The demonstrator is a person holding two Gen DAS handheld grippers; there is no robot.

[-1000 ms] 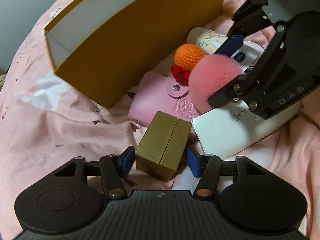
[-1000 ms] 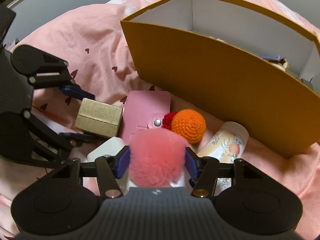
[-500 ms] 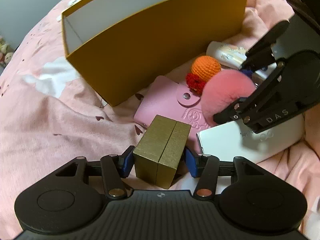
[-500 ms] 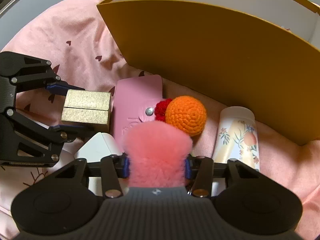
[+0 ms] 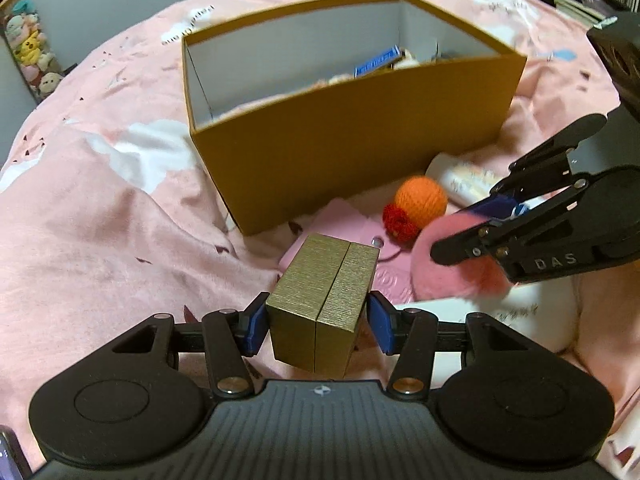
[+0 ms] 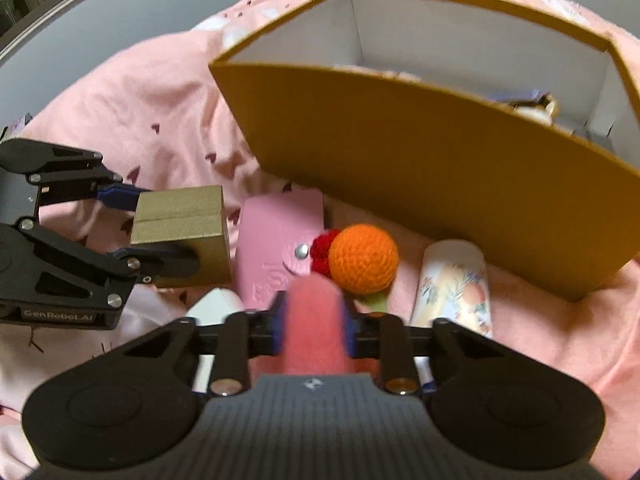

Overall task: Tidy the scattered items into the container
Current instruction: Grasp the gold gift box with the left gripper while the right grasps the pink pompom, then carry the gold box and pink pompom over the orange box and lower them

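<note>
Partly done, judging by the load: a blue packet (image 5: 378, 65) and some pale odds and ends already inside the mustard box (image 5: 360, 136), toward its right end; left half of the floor apparently bare.

Two items in hand, neither in yet. Left gripper (image 5: 318, 320) clamped on the gold gift box (image 5: 324, 300), jaws pressed to its two sides, box lifted clear of the pink bedspread (image 5: 120, 220) and short of the container's near wall. Right gripper (image 6: 312, 320) squeezed on the pink pompom (image 6: 314, 328), fur bulging between the blue pads, also outside the container and below its rim.

Still lying on the bedspread in front of the near wall: pink card wallet (image 6: 276, 248) flat, snap upward; orange crochet ball (image 6: 363, 258) with its red tuft touching the wallet's flap; floral tube (image 6: 454, 288) just beside the wall's right end; white case (image 5: 520, 316) partly under the right gripper.

Roughly midway, then. Left to do: carry both held items over the rim and release, then four more pickups. Flat wallet likely the awkward one on soft bedding.
</note>
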